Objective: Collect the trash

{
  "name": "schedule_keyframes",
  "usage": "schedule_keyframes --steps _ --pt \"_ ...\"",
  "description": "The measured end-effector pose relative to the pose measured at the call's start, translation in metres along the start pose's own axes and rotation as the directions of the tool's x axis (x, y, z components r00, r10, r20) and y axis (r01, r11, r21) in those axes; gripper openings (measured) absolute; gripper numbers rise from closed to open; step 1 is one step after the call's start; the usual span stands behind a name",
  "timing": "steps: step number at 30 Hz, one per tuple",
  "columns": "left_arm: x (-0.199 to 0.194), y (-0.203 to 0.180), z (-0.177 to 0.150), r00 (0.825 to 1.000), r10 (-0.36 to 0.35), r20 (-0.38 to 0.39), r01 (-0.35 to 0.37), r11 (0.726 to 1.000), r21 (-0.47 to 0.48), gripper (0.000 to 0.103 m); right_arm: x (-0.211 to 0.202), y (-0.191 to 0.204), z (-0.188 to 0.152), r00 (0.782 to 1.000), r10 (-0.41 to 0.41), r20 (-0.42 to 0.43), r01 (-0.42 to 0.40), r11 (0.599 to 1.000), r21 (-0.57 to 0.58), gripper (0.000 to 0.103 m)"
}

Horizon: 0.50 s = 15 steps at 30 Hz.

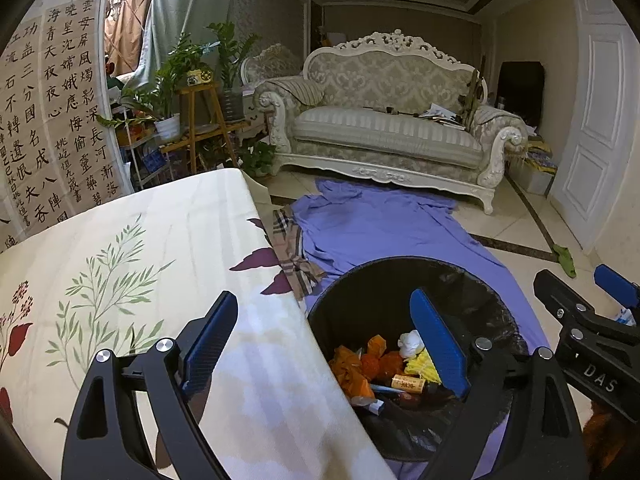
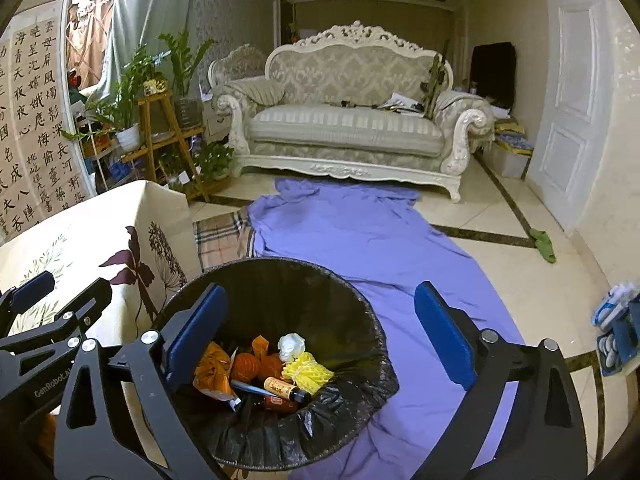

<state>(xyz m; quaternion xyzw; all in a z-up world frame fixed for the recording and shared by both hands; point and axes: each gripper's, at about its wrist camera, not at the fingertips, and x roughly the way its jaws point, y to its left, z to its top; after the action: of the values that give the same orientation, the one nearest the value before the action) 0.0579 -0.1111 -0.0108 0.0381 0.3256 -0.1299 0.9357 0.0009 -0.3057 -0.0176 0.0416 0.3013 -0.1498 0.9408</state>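
The black-lined trash bin stood on the floor on a purple sheet, close against the draped edge of the tabletop with its floral cloth. Inside it lay orange peels, a white crumpled tissue, a yellow foam fruit net, a small brown bottle and what looked like a pen or tube, though that part was too dark to be sure.

The left tool was spread wide and empty, one finger over the tabletop cloth and the other over the bin's mouth. The right tool was likewise spread and held nothing, hanging above the bin with its left finger over the trash and its right finger over the sheet.

The tabletop showed no loose trash in either view, so the collecting seemed far along. A green rag lay on the tiles near the white door, and a blue-and-white packet sat at the right edge; either might count as litter left.

The risks from here: the two tools hung close together and could knock each other, a low finger could snag the liner and pull it off the rim, and the bin on loose fabric could tip if nudged
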Motion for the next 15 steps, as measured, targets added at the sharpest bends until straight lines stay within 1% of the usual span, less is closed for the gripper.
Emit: schedule_keyframes --steps 2,6,10,15 --pt "-0.008 0.002 -0.001 1.0 -0.001 0.004 0.001 1.0 -0.002 0.086 -0.009 0.001 -0.001 1.0 -0.018 0.013 0.018 1.0 -0.003 0.097" --pt "-0.022 0.004 -0.004 1.0 0.009 0.017 -0.009 1.0 -0.004 0.086 -0.027 0.004 -0.003 0.999 -0.022 0.035 0.023 1.0 -0.012 0.098" --pt "-0.037 0.008 -0.008 0.999 0.043 0.029 -0.043 0.999 -0.001 0.086 -0.044 0.005 -0.006 0.999 -0.01 0.042 0.01 1.0 -0.001 0.098" --pt "-0.059 0.014 -0.015 0.998 0.05 0.043 -0.05 0.999 0.001 0.086 -0.065 0.011 -0.013 0.999 -0.001 0.046 0.001 1.0 -0.019 0.098"
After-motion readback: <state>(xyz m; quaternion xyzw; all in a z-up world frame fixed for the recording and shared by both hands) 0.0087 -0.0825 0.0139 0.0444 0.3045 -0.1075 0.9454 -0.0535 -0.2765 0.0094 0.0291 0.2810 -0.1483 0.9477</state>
